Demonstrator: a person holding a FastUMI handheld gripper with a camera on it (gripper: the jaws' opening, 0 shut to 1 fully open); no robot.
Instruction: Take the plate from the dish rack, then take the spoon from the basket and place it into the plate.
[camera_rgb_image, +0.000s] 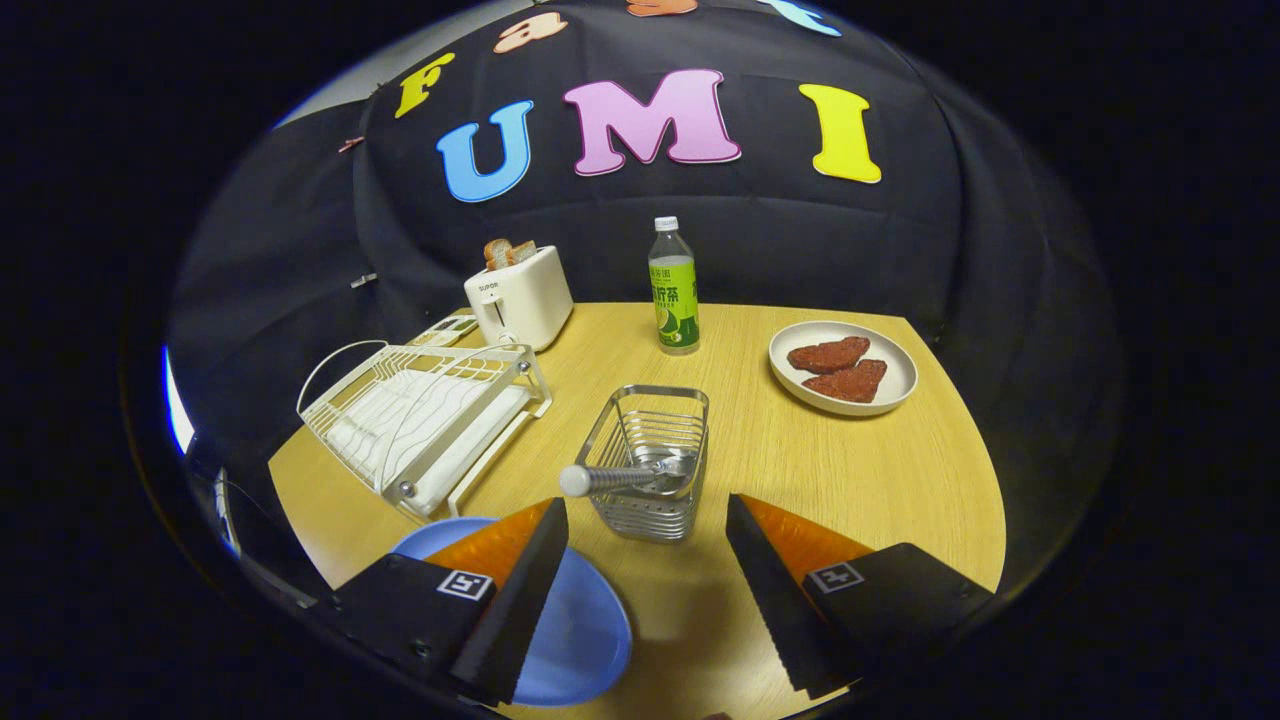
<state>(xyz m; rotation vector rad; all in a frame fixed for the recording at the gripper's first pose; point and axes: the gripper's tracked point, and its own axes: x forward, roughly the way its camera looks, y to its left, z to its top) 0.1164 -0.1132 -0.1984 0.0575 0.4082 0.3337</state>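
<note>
A blue plate lies flat on the wooden table, partly under my left finger. The white wire dish rack stands to the left, beyond the plate, with nothing in it. Just ahead of my fingers stands a metal wire basket. A spoon leans in it, its white-tipped handle sticking out toward the left finger. My gripper is open, wide apart, with nothing between the fingers, and sits just short of the basket.
A cream toaster with bread slices stands behind the rack. A green-labelled bottle is at the table's back. A white plate with two reddish-brown pieces sits to the right beyond the basket.
</note>
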